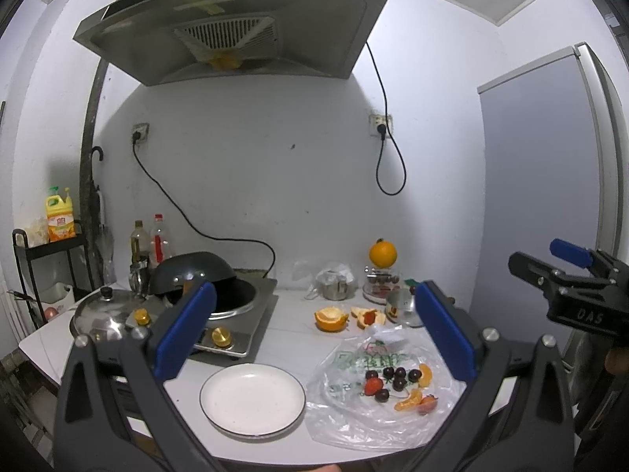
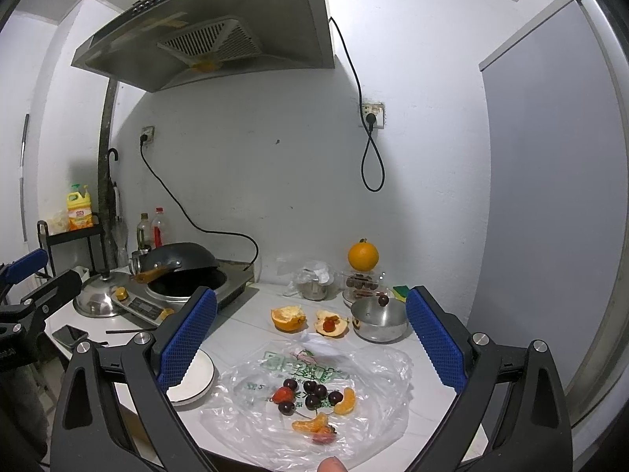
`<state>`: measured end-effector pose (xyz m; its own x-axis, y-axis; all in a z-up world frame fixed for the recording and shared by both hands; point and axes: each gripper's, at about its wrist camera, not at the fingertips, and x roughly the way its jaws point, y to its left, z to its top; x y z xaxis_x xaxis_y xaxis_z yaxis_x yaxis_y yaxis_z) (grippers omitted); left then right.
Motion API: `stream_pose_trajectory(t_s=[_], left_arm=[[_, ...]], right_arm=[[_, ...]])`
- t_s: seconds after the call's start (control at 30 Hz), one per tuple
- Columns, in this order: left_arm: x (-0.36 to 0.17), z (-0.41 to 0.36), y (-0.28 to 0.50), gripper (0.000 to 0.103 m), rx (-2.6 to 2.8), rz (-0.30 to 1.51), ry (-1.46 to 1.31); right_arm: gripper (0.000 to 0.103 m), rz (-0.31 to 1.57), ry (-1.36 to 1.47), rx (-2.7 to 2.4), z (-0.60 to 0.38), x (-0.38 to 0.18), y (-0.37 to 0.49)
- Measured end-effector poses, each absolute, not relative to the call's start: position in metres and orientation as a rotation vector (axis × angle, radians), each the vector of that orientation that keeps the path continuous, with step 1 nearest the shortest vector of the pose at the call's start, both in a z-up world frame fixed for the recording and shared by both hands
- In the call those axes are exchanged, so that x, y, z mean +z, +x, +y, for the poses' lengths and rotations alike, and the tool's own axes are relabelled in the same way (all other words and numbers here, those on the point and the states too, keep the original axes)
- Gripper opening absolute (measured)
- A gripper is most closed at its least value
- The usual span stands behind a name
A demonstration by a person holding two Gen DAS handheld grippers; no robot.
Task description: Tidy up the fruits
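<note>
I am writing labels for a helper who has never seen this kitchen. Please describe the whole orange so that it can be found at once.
Start at the stove and go right along the back wall, past the crumpled bag. The whole orange sits on a clear container, behind the steel bowl. Unlike the peeled pieces nearby, it is round and uncut.

Fruit heap on flattened clear plastic bag [image 2: 365, 405], near front edge of tabletop [image 2: 251, 310]: dark cherries [image 2: 312, 391] clustered at centre, strawberry [image 2: 283, 395] touching cluster's left side, orange segment [image 2: 346, 401] at right, second orange segment [image 2: 310, 424] nearer front with another strawberry [image 2: 324, 437] beside it. White plate [image 1: 251, 399] just left of bag, bare. Whole orange [image 2: 362, 255] upright at back, on clear box.
</note>
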<state>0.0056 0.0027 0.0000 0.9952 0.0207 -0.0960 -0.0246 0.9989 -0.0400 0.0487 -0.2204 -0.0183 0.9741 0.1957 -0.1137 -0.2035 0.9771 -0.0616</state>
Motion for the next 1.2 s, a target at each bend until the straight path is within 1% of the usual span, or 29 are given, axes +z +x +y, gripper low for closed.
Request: stream_pose_trajectory(t_s=[1.2], left_arm=[[0.0003, 0.0030, 0.0073, 0.103, 0.024, 0.096, -0.040]], right_arm=[[0.099, 0.109, -0.077, 0.204, -0.2188, -0.0182, 0.0504]])
